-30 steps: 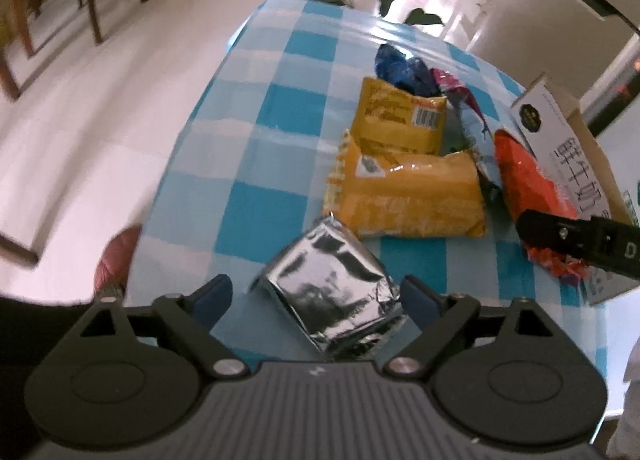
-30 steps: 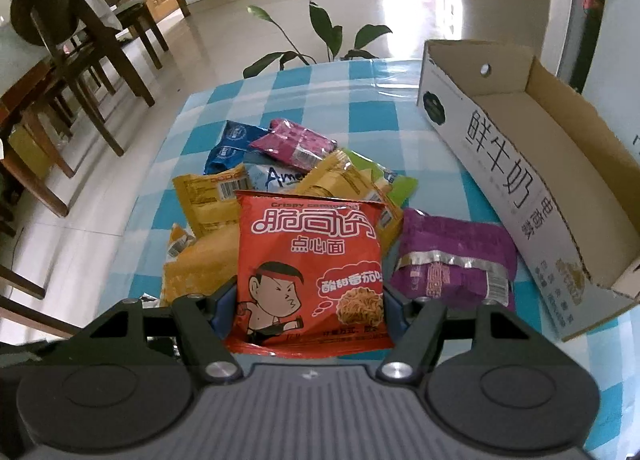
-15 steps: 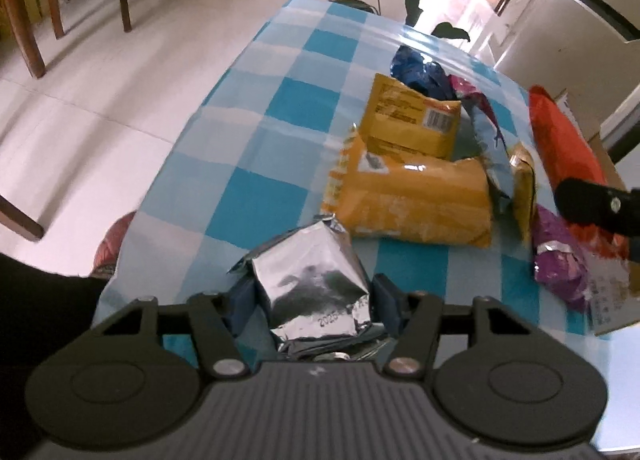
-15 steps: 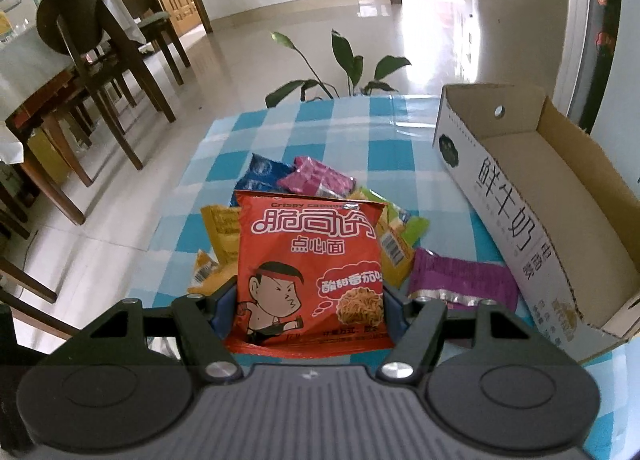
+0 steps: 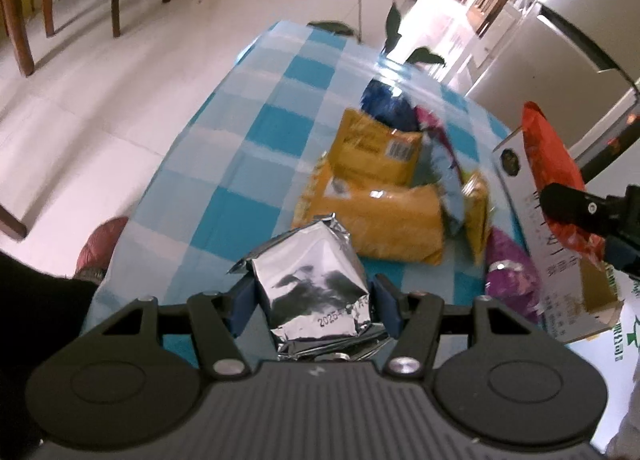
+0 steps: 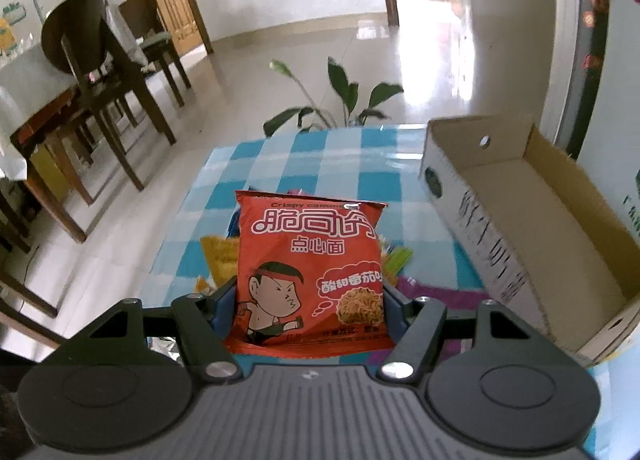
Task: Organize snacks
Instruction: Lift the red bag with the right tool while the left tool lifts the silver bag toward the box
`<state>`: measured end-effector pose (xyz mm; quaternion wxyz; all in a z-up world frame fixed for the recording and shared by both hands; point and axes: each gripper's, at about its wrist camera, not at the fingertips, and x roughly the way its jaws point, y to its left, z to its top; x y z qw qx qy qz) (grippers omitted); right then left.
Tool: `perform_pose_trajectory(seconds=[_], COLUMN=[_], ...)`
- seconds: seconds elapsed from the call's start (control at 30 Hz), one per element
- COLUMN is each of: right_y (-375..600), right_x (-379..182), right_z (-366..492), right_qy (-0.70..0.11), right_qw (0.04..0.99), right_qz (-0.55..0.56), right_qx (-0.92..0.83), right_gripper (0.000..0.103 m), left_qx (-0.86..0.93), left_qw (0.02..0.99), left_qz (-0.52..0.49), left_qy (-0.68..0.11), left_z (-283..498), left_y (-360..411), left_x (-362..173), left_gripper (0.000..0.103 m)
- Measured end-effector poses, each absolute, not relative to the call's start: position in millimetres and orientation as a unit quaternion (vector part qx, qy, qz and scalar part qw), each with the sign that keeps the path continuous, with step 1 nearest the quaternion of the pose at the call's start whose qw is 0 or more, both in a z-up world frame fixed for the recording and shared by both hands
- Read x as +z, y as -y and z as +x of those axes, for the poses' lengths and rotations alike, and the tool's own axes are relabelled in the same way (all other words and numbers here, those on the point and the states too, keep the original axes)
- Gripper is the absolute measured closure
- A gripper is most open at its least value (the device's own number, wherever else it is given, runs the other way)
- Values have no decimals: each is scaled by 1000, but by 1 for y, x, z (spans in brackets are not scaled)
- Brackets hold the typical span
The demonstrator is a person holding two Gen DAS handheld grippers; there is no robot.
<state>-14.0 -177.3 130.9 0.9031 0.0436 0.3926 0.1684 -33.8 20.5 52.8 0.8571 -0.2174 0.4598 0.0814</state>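
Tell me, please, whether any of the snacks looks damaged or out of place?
Nothing looks damaged. The silver foil packet is crumpled where the left gripper pinches it, and the remaining snack packets lie in a loose overlapping heap beside the cardboard box.

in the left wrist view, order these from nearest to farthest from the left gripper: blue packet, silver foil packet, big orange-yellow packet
1. silver foil packet, held between the jaws of the left gripper.
2. big orange-yellow packet, lying on the checked cloth just beyond it.
3. blue packet, at the far end of the pile.
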Motion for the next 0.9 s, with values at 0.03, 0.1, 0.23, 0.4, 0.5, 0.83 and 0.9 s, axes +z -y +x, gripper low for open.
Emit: perform_pose_trajectory(seconds=[0.03, 0.1, 0.23, 0.4, 0.5, 0.83, 0.9], right_y=[181, 188, 204, 222, 227, 267, 279], right_x=[135, 142, 152, 158, 157, 164, 165], right_z=[-14, -12, -7, -2, 1, 11, 12], right_qy=[-387, -377, -363, -355, -355, -340, -336], right_qw=[906, 910, 918, 923, 925, 935, 936], right_qz=[44, 47, 56, 67, 65, 78, 87], right_qx=[166, 164, 150, 132, 119, 68, 54], right_gripper=[29, 29, 29, 29, 29, 29, 29], left_qx=[79, 72, 55, 36, 20, -30, -42], left_qw=[860, 863, 873, 889, 894, 906, 906], left_qz=[-216, -219, -208, -185, -183, -162, -159], left_qy=[-455, -449, -437, -417, -409, -390, -389], left_z=[-33, -32, -24, -12, 1, 42, 51], left_y=[-19, -18, -8, 11, 23, 73, 85], left_x=[57, 63, 78, 97, 108, 126, 127], left_gripper=[42, 42, 42, 42, 42, 42, 42])
